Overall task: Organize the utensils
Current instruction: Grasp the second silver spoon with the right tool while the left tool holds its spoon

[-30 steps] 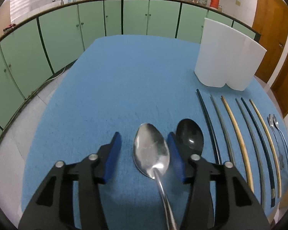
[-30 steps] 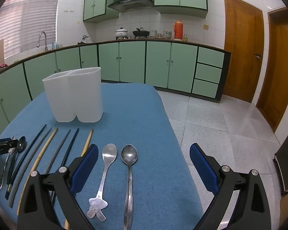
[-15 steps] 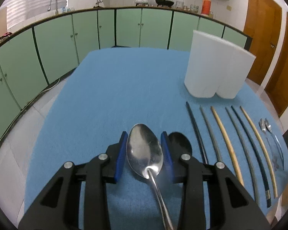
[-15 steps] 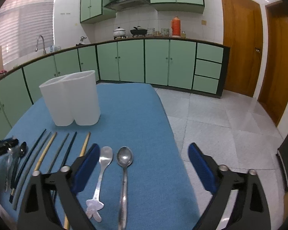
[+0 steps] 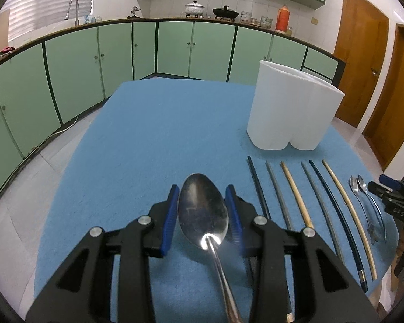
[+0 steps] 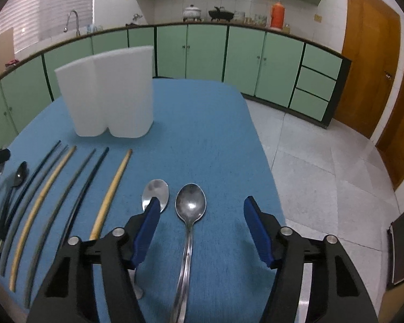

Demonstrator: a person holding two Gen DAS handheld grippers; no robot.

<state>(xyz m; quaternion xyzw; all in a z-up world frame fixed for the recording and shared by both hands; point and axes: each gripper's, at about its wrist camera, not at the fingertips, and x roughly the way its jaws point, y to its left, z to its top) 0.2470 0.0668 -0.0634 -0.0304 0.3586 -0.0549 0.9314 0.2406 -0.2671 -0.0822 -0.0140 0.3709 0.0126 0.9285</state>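
Blue pads of the left hand-held gripper (image 5: 202, 215) are clamped on the bowl of a large steel spoon (image 5: 202, 212), whose handle runs back between the black arms toward the camera. Just beyond it on the blue surface (image 5: 159, 134), six chopsticks (image 5: 296, 193) lie side by side in dark, grey and tan, pointing toward the far edge. Past the chopsticks, close to the right edge, two smaller spoons (image 5: 363, 202) lie together. A white two-part holder (image 5: 291, 107) stands upright toward the far right corner, apart from the chopstick tips.

The right hand-held gripper (image 6: 199, 215) has its blue pads wide apart, straddling a steel spoon (image 6: 190, 207) that lies flat on the surface near the right edge. One pad overlaps the bowl of a pale spoon (image 6: 156, 191) just beside it. A dark spoon (image 6: 20, 175) lies near the left edge, beyond the chopsticks.
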